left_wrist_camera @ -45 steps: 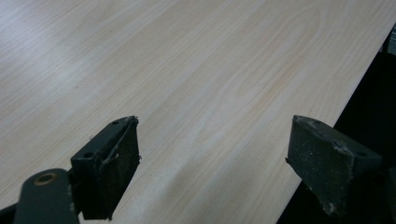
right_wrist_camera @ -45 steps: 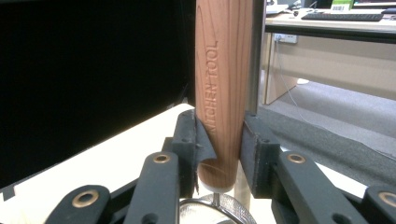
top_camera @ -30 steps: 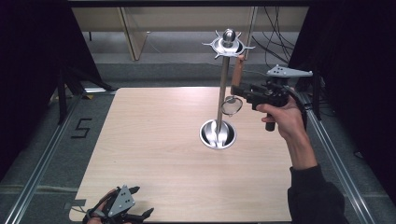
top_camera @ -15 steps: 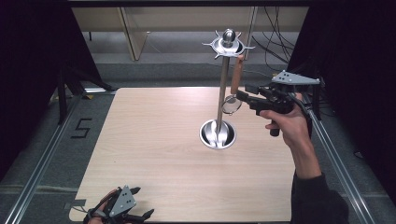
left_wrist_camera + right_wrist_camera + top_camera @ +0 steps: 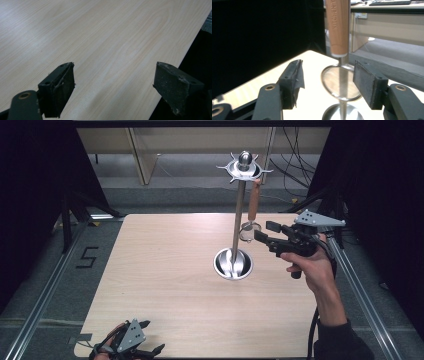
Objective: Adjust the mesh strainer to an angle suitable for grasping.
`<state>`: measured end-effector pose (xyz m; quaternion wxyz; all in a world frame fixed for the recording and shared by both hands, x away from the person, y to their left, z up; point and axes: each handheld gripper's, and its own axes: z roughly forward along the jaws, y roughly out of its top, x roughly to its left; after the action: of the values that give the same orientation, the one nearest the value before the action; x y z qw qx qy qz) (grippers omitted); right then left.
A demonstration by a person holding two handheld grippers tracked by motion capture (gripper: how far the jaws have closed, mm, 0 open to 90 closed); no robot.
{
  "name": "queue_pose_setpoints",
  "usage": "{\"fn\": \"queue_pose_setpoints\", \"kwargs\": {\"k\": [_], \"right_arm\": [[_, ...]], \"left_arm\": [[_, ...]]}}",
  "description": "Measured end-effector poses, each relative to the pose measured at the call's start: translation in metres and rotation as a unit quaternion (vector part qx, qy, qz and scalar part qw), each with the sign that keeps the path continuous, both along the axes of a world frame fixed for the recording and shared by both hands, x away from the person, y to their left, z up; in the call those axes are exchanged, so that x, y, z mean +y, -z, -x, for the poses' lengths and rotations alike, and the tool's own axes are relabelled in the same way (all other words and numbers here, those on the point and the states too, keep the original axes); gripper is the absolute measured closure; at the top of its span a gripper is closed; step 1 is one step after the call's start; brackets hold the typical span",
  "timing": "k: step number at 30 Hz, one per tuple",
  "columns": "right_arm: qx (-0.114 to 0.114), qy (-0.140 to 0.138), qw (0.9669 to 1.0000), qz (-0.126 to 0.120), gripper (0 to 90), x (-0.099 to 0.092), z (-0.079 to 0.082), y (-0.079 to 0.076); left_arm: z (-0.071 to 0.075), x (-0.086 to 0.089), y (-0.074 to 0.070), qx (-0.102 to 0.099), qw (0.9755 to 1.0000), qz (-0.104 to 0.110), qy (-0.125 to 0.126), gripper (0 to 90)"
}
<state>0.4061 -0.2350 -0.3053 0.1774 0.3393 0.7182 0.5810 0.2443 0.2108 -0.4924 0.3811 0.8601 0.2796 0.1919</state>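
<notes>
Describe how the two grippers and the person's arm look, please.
Both grippers, left gripper and right gripper, are black with two blocky padded jaws, each topped by a grey three-cornered plate. A black cable trails from the right one. The person wears a dark sleeve.

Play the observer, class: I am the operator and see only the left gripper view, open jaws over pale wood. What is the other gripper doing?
Observer: The right gripper points at a small strainer with a wooden handle, which hangs from a tall metal stand.
Operator: Is it gripping the strainer?
Observer: No. Its jaws have just been opening, and neither of its pads presses on the strainer.
Operator: Where is my gripper from there?
Observer: The left gripper sits at the near edge of the table, far from the stand.
</notes>
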Motion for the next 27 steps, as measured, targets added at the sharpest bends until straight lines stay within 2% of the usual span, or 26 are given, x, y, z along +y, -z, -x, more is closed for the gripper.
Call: {"fn": "queue_pose_setpoints", "kwargs": {"k": [1,2,3,4,6,9,11,14,15,16,17,18,20,22,23,24,25,27], "right_arm": [[-0.006,0.001,1.0,0.004,39.0,-0.001,0.003,0.004],[0.008,0.004,0.9999,0.005,38.6,0.0,0.005,0.005],[-0.001,0.003,1.0,0.006,38.5,-0.001,0.005,0.008],[0.009,0.003,0.9999,0.005,38.4,-0.002,0.007,0.01],[-0.003,0.003,1.0,0.005,38.1,-0.002,0.007,0.015],[0.015,0.006,0.9998,0.01,37.3,-0.001,0.008,0.021],[0.008,0.002,0.9999,0.015,37.2,-0.001,0.007,0.025],[0.017,0.013,0.9996,0.016,37.0,-0.001,0.009,0.028],[0.006,0.007,0.9998,0.019,36.7,-0.003,0.007,0.029],[0.018,0.008,0.9997,0.012,36.3,-0.002,0.008,0.031],[0.01,0.01,0.9997,0.021,36.0,-0.003,0.007,0.031],[0.023,0.012,0.9995,0.017,35.9,-0.003,0.009,0.033],[0.017,0.011,0.9995,0.023,35.7,-0.004,0.008,0.036],[0.026,0.015,0.9993,0.023,35.2,-0.004,0.009,0.039],[0.017,0.011,0.9995,0.026,35.1,-0.005,0.007,0.041],[0.017,0.011,0.9995,0.026,35.1,-0.005,0.007,0.041],[0.032,0.014,0.999,0.027,35.1,-0.005,0.008,0.046],[0.039,0.012,0.9987,0.03,35.1,-0.005,0.009,0.049]], "left_arm": [[0.0,0.0,0.0,0.001,1.0,-0.001,0.0,16.3],[0.0,0.0,0.0,0.001,1.0,-0.001,0.0,16.3],[0.0,0.0,0.0,0.001,1.0,-0.001,0.0,16.3],[0.0,0.0,0.0,0.001,1.0,0.0,0.0,16.3],[0.0,0.0,0.0,0.001,1.0,-0.001,-0.001,16.3],[-0.001,0.001,-0.001,0.0,1.0,-0.007,0.003,16.3],[-0.001,0.001,-0.001,0.002,1.0,-0.007,0.004,16.3],[-0.001,0.001,-0.001,0.002,0.9999,-0.01,0.006,16.3],[-0.001,0.001,-0.001,0.004,0.9999,-0.01,0.008,16.3],[-0.001,0.001,-0.001,0.002,0.9998,-0.016,0.01,16.3],[-0.001,0.001,-0.001,0.0,0.9998,-0.017,0.008,16.3],[-0.002,0.001,-0.002,-0.002,0.9998,-0.02,0.009,16.3],[-0.001,0.0,-0.001,0.005,1.0,-0.007,0.004,16.3],[-0.002,0.001,-0.003,-0.001,0.9997,-0.022,0.01,16.3],[-0.002,-0.001,-0.002,0.002,1.0,-0.007,0.006,16.3],[-0.002,-0.001,-0.002,0.002,1.0,-0.007,0.006,16.3],[-0.001,-0.002,-0.002,0.003,1.0,-0.006,0.005,16.3],[-0.002,-0.002,-0.002,0.003,1.0,0.0,0.002,16.3]]}}
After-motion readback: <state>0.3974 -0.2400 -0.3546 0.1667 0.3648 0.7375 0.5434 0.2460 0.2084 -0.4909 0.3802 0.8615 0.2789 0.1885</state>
